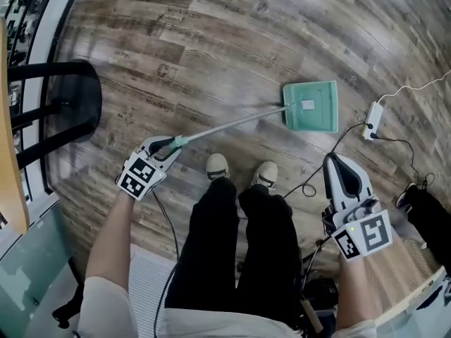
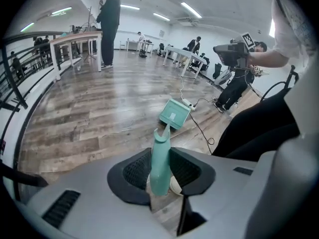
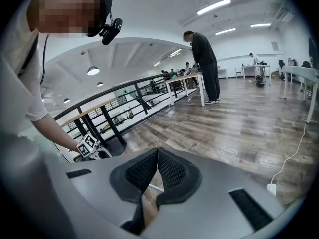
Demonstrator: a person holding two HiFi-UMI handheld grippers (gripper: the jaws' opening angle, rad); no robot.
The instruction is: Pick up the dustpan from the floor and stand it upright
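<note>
The dustpan has a teal pan (image 1: 310, 105), a long thin metal pole (image 1: 232, 123) and a teal grip (image 1: 179, 141). My left gripper (image 1: 163, 146) is shut on that grip, left of the person's shoes. In the left gripper view the teal grip (image 2: 160, 158) stands clamped between the black pads, and the pan (image 2: 175, 114) hangs low ahead over the wooden floor; I cannot tell whether it touches. My right gripper (image 1: 336, 163) is at the right, shut with nothing in it. Its pads (image 3: 169, 171) meet at the tips in the right gripper view.
A white power strip (image 1: 372, 118) with trailing cables lies just right of the pan. A black chair (image 1: 70, 101) and a railing stand at the left. The person's shoes (image 1: 217, 165) are below the pole. Tables and a standing person (image 2: 108, 26) are farther off.
</note>
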